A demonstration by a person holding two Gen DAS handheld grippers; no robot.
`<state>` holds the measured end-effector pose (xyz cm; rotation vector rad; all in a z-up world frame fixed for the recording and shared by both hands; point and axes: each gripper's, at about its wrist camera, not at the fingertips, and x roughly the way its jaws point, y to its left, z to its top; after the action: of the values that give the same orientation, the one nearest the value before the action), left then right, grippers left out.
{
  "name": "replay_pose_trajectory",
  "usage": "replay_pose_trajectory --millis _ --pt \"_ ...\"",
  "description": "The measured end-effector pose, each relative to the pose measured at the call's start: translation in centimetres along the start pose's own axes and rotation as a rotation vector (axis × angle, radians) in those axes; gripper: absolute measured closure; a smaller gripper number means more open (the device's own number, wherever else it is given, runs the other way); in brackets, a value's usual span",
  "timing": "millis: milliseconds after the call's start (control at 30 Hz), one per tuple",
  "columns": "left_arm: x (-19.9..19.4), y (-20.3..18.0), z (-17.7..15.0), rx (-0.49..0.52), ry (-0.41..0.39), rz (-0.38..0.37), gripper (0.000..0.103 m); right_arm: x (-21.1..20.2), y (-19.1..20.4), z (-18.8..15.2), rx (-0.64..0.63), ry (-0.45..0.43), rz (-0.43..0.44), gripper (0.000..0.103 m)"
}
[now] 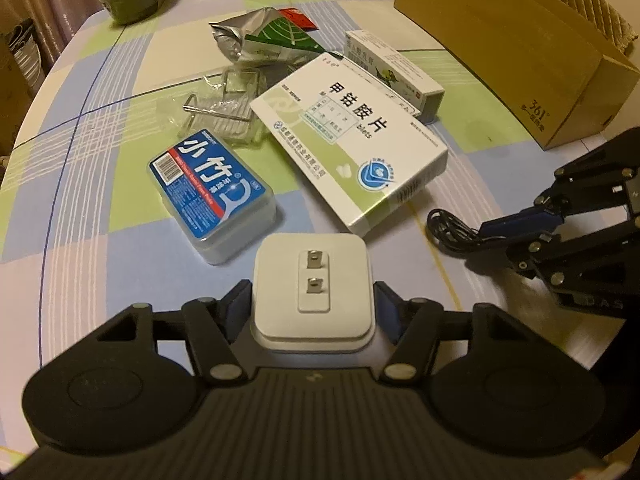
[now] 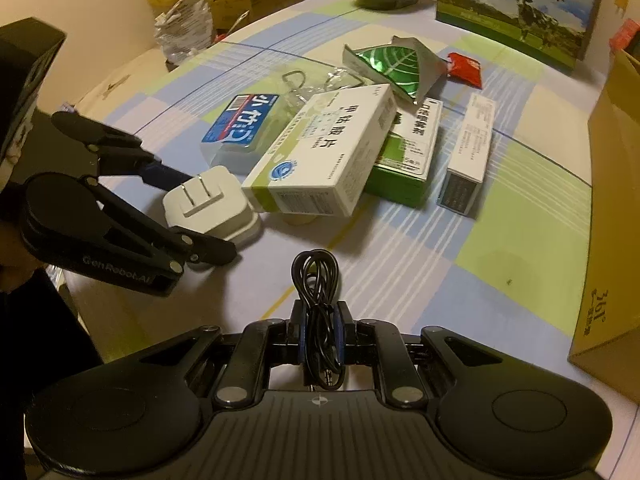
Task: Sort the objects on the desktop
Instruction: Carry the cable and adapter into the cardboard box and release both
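The left gripper (image 1: 312,300) clamps the white plug adapter (image 1: 313,280) half-open, the right gripper (image 2: 319,334) pinches the coiled black cable (image 2: 316,280) fully closed, both low over the surface (image 2: 420,264), seemingly for sorting

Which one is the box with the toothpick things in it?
Find the big white medicine box mid-table. Left of it, beside the left gripper's white plug, lies the floss-pick box, the only clear plastic one with a blue label.
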<state>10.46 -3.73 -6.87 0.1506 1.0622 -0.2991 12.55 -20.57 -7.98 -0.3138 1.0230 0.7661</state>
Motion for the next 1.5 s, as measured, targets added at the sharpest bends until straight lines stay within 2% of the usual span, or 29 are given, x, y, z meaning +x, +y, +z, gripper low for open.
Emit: replay_pose_trajectory --millis 433,900,1167,1500 --pt "-4.4 -1.0 -0.1 0.010 -0.067 0.012 0.043 -3.4 -0.5 -0.2 0.108 -0.067 -0.036 0.093" --pt "-10.1 -5.3 3.4 0.050 -0.189 -0.018 0.043 -12.3 -1.5 0.6 0.165 -0.222 -0.153 0.093" --pt "-11.7 -9.8 7.4 0.124 -0.251 -0.080 0.043 -17.4 -5.3 0.2 0.240 -0.298 -0.247 0.093" --pt "-10.1 -16.9 13.6 0.211 -0.291 -0.162 0.043 -21.7 -13.3 -1.5 0.356 -0.345 -0.343 0.093"
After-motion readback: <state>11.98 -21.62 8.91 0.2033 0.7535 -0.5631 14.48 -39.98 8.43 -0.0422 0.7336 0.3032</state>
